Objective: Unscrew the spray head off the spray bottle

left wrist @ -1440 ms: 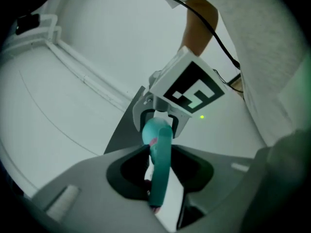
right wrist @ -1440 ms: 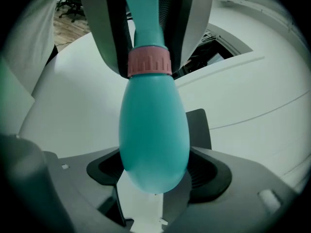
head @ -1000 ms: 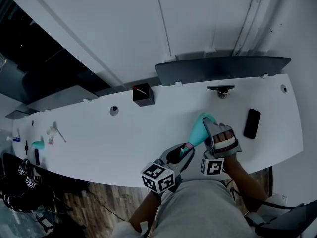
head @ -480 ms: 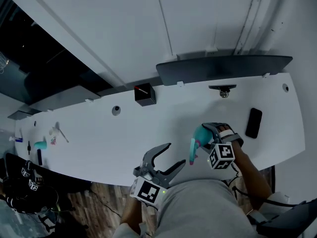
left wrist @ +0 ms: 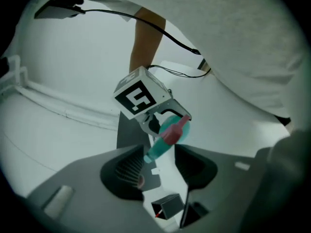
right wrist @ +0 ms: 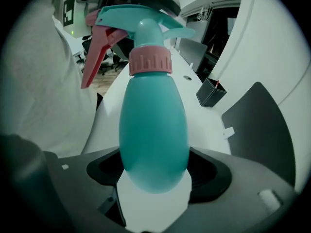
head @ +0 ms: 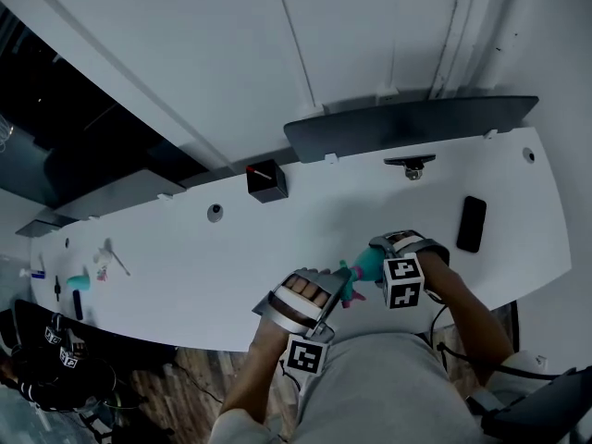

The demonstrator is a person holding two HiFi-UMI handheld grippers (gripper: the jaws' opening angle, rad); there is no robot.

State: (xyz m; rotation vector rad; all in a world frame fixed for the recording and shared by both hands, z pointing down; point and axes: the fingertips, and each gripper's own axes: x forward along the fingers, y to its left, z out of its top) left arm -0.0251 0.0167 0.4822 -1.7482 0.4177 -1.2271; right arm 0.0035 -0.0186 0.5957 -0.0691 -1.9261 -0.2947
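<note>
Right claw (right wrist: 155, 174) clamps the belly of the teal plastic spray bottle (right wrist: 153, 130), held over the white counter's (head: 185, 248) near edge. Left claw (left wrist: 158, 171) has just been closing, its jaws apart. They bracket the teal spray head with pink trigger (left wrist: 156, 149), pads not pressing.

White worktop against a white panelled wall, dim even light.
The long table (head: 185, 257) meets the wall (head: 370, 35) behind it. A dark grey panel (head: 407, 123) sits at its back edge, with a black box (head: 266, 180) and a dark phone (head: 471, 223) on top. Wood-grain floor (head: 176, 387) shows below.
</note>
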